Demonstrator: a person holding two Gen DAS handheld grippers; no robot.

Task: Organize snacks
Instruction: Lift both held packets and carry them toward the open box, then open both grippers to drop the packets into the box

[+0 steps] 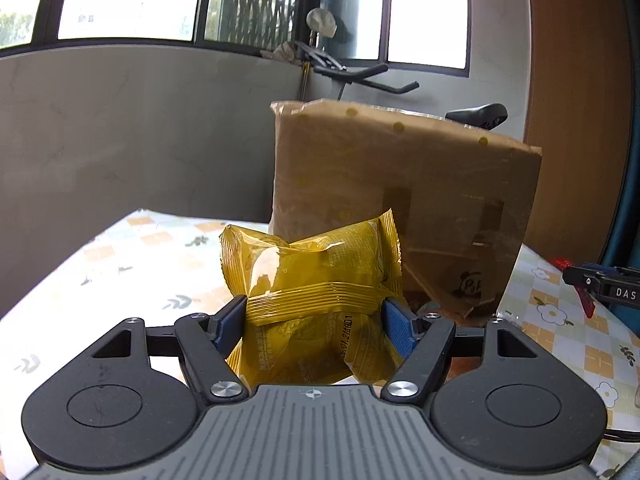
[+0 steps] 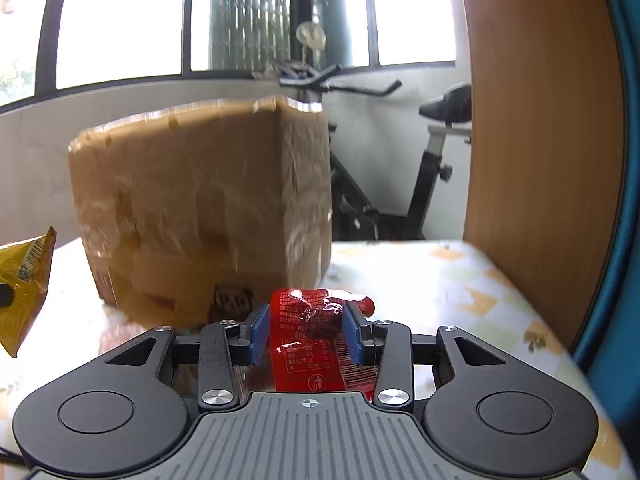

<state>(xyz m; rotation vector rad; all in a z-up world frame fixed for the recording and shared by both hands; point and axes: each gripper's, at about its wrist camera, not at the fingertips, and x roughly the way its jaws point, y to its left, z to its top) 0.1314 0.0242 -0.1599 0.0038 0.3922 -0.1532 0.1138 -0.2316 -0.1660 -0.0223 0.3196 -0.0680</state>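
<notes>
Gripping a yellow snack packet [image 1: 316, 280] in your left gripper [image 1: 316, 320] and a red snack packet [image 2: 312, 336] in your right gripper [image 2: 306, 334], you hold both above the patterned tablecloth [image 1: 132, 264], near the taped cardboard box [image 1: 404, 196].

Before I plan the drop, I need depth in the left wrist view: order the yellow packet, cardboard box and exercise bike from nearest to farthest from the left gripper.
1. Yellow packet, clamped in the left gripper.
2. Cardboard box, just behind, right of centre.
3. Exercise bike, beyond the table by the window.
</notes>
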